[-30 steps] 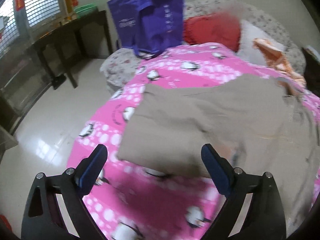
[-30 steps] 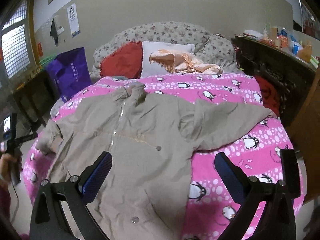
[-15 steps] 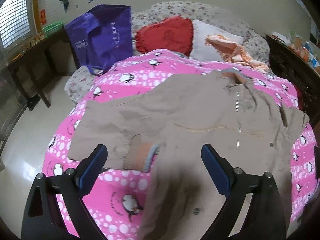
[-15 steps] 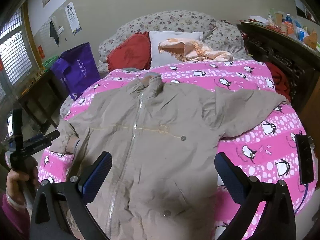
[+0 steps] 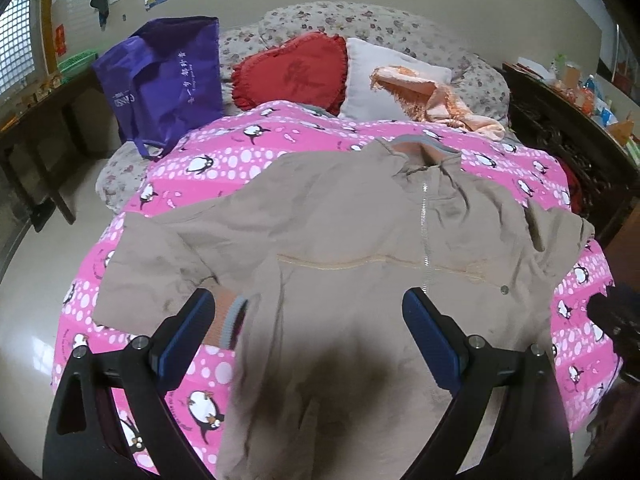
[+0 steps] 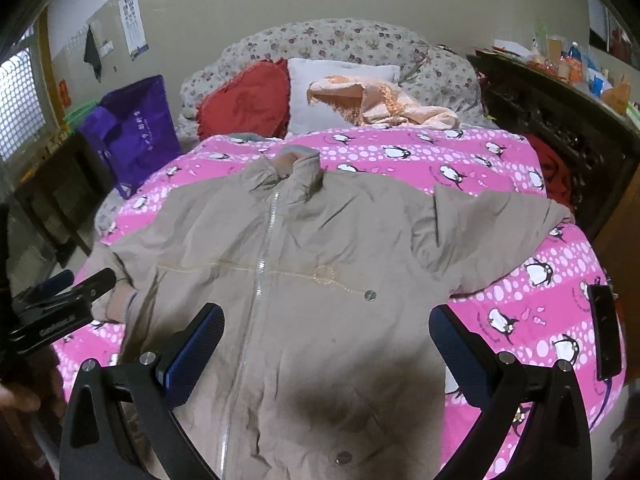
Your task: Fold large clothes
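A large beige zip-front jacket lies face up and spread out on a bed with a pink penguin-print cover. Its collar points toward the pillows; both sleeves lie out to the sides. The left sleeve cuff shows an orange lining with a grey rib. My left gripper hovers open above the jacket's lower left part, with nothing between its blue pads. My right gripper is open above the lower front, empty. The left gripper also shows at the left edge of the right wrist view.
A purple bag stands at the bed's far left. A red cushion, a white pillow and a peach cloth lie at the head. Dark wooden furniture runs along the right; a dark table stands left. A black phone rests at the bed's right edge.
The left gripper swung right from the bed's left corner until the whole jacket came into view. The right gripper shifted so the zip sits left of centre. Both stayed open.
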### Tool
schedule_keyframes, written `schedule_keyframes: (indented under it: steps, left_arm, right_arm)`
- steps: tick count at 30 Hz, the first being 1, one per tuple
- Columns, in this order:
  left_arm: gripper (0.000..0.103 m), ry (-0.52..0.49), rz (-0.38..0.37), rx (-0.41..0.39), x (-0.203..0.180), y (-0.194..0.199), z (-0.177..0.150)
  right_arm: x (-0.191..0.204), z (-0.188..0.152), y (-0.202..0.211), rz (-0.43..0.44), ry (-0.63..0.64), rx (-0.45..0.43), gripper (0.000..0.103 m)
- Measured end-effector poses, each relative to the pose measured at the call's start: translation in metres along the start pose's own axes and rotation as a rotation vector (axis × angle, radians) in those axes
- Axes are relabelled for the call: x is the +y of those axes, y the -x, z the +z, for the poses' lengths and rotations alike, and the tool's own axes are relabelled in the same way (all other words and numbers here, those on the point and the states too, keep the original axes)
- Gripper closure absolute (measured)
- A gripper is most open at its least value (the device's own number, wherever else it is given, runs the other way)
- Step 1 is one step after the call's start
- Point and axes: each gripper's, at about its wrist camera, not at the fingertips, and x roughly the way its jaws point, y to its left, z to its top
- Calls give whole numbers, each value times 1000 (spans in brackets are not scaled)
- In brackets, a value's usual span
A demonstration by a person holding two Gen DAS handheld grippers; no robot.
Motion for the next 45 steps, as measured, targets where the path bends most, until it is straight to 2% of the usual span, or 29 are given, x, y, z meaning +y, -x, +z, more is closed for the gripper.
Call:
schedule_keyframes:
  steps: [6, 10, 19, 25, 34, 45]
  left_arm:
    - [7, 0, -1, 6, -4, -7, 0]
    - [7, -2, -8, 16, -4, -11, 0]
    - [7, 67, -41, 46, 5, -22, -5]
    - [7, 42, -18, 57, 6, -27, -7]
    - [7, 42, -19, 69, 8, -32, -10]
    - [7, 5, 0, 73, 2, -38, -16]
  right_arm:
    - [6, -1, -15, 17, -5, 30, 0]
    - [12, -2, -23, -2, 36, 41, 0]
    - [21, -1, -37, -9, 63, 62, 0]
    - [19, 0, -47, 41, 34, 82, 0]
    - [19, -2, -58, 21, 19, 110, 0]
    - [18, -3, -62, 12, 8, 101, 2]
